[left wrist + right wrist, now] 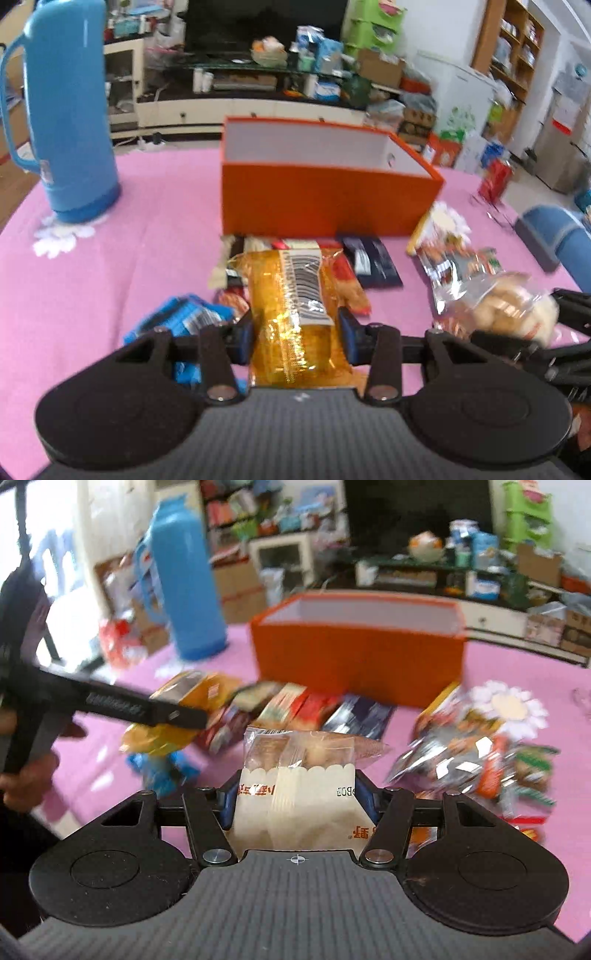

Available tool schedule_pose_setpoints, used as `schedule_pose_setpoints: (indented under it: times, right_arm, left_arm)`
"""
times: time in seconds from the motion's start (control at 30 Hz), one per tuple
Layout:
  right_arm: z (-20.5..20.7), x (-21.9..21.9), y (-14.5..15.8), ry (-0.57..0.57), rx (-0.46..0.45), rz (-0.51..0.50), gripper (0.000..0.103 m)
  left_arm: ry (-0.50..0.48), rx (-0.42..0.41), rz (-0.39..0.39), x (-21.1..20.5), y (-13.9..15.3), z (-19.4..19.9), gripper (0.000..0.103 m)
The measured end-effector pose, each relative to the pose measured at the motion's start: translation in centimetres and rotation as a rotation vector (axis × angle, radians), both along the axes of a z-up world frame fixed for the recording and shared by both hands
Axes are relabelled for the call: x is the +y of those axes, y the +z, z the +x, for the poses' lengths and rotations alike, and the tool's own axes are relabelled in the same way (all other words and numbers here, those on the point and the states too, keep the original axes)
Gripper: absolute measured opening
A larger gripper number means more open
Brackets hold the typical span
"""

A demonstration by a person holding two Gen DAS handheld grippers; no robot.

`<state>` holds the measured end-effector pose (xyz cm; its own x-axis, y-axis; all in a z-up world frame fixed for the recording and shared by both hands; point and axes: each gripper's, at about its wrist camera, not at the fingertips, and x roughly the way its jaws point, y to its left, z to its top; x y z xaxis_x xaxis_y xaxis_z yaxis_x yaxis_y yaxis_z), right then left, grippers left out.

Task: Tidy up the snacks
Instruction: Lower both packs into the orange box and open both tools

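My left gripper [295, 332] is shut on a golden-orange snack packet [295, 314] with a barcode label, held above the pink tablecloth. My right gripper [297, 797] is shut on a clear-and-cream pastry packet [299, 775]; it also shows at the right in the left wrist view [513, 306]. An open orange box [325, 192] with a white inside stands just beyond the snacks, also in the right wrist view [358, 657]. Loose snack packets [373, 262] lie in front of the box. A pile of shiny packets [476, 760] lies to the right.
A tall blue thermos [70, 118] stands at the table's far left on a white flower mat. Blue packets [181, 317] lie under my left gripper. A blue chair [557, 236] is beyond the table's right edge. The left gripper's arm [122, 705] crosses the right wrist view.
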<state>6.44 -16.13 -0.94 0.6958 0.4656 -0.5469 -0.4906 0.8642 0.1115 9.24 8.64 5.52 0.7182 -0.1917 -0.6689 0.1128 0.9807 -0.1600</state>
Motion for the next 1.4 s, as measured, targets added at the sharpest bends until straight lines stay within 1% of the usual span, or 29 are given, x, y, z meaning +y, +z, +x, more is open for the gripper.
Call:
schedule_pose_setpoints:
  times: [0.07,0.13,0.23,0.33,0.4,0.47,0.53,0.6,0.63,0.67,0.7,0.73,0.77,0.8,0.83,0.87,0.9,0.93,0.97,1.03,1.1,1.17,1.23,1.27,1.33,1.4]
  right_arm:
    - [1.2,-0.7,1.4,-0.044,-0.029,0.013,0.044]
    - [3.4,-1.1,3.3,-0.068,-0.056,0.034,0.044]
    - [8.4,-0.6,6.5,-0.115,-0.131,0.036,0.044]
    - [13.5,-0.2,7.9,-0.179,-0.188,0.053,0.044]
    - [16.8,-0.2,7.8,-0.213,-0.198,0.086,0.044]
    - [19.9,-0.1,6.8,-0.247,-0.170,0.123,0.044]
    - [22.2,0.1,5.5,-0.274,-0.145,0.131,0.044]
    - [23.9,0.7,3.8,-0.276,-0.116,0.107,0.045]
    - [24.4,0.9,3.0,-0.276,-0.115,0.111,0.046]
    - [25.2,1.0,2.4,-0.284,-0.096,0.118,0.049]
    - [25.8,1.0,2.1,-0.294,-0.067,0.127,0.050]
    - [25.8,0.7,2.2,-0.300,-0.063,0.162,0.051]
    - [25.4,0.2,2.5,-0.294,-0.074,0.212,0.057]
    - [25.1,-0.2,3.0,-0.293,-0.086,0.237,0.062]
    - [24.3,-0.6,3.7,-0.294,-0.115,0.248,0.065]
    - [23.3,-0.9,4.6,-0.294,-0.157,0.242,0.073]
    - [22.4,-1.1,5.3,-0.302,-0.196,0.227,0.079]
    - [21.3,-1.5,6.2,-0.312,-0.233,0.211,0.081]
    - [20.3,-1.9,6.7,-0.315,-0.254,0.205,0.086]
    - [18.1,-2.9,7.4,-0.306,-0.277,0.206,0.088]
    - [16.1,-3.9,7.4,-0.289,-0.265,0.199,0.089]
    - [13.7,-5.0,6.6,-0.261,-0.241,0.162,0.089]
    - [10.7,-6.6,4.9,-0.290,-0.216,0.119,0.089]
    - [8.9,-7.7,3.7,-0.318,-0.188,0.114,0.089]
    - [6.1,-9.9,1.5,-0.357,-0.115,0.142,0.089]
    - [3.2,-12.3,-0.5,-0.393,-0.039,0.184,0.089]
  left_arm:
    - [0.011,-0.008,-0.034,0.1,1.2,1.7,0.043]
    - [0.018,-0.033,-0.061,-0.1,2.6,4.1,0.043]
    - [0.040,-0.079,-0.085,-0.5,4.1,8.9,0.043]
    - [0.065,-0.101,-0.101,-1.1,4.1,13.7,0.043]
    - [0.080,-0.095,-0.119,-1.1,3.5,16.2,0.043]
    - [0.102,-0.084,-0.120,-1.2,2.4,18.3,0.043]
    - [0.117,-0.071,-0.111,-1.3,1.3,19.7,0.044]
    - [0.135,-0.078,-0.103,-1.3,0.6,20.5,0.050]
    - [0.150,-0.088,-0.092,-1.4,0.5,20.6,0.056]
    - [0.176,-0.097,-0.084,-1.5,0.7,20.5,0.064]
    - [0.185,-0.112,-0.089,-1.5,1.1,20.2,0.064]
    - [0.177,-0.132,-0.101,-1.6,1.6,19.8,0.065]
    - [0.164,-0.156,-0.114,-1.8,2.3,19.2,0.066]
    - [0.158,-0.172,-0.115,-2.0,2.8,18.8,0.066]
    - [0.154,-0.188,-0.108,-2.2,3.3,18.1,0.067]
    - [0.152,-0.203,-0.099,-2.4,3.8,17.4,0.067]
    - [0.149,-0.212,-0.090,-2.5,4.1,16.5,0.068]
    - [0.143,-0.212,-0.084,-2.5,4.3,15.8,0.068]
    - [0.136,-0.208,-0.077,-2.5,4.5,14.9,0.069]
    - [0.121,-0.194,-0.056,-2.3,4.6,12.9,0.069]
    - [0.103,-0.179,-0.020,-1.8,4.1,9.6,0.071]
    - [0.115,-0.163,0.011,-0.7,2.8,5.6,0.073]
    - [0.152,-0.124,0.052,0.4,0.8,1.9,0.073]
    - [0.176,-0.094,0.073,0.9,-0.2,0.3,0.073]
    - [0.219,-0.034,0.082,2.0,-2.1,-2.5,0.073]
    - [0.226,0.027,0.052,3.0,-3.7,-5.0,0.073]
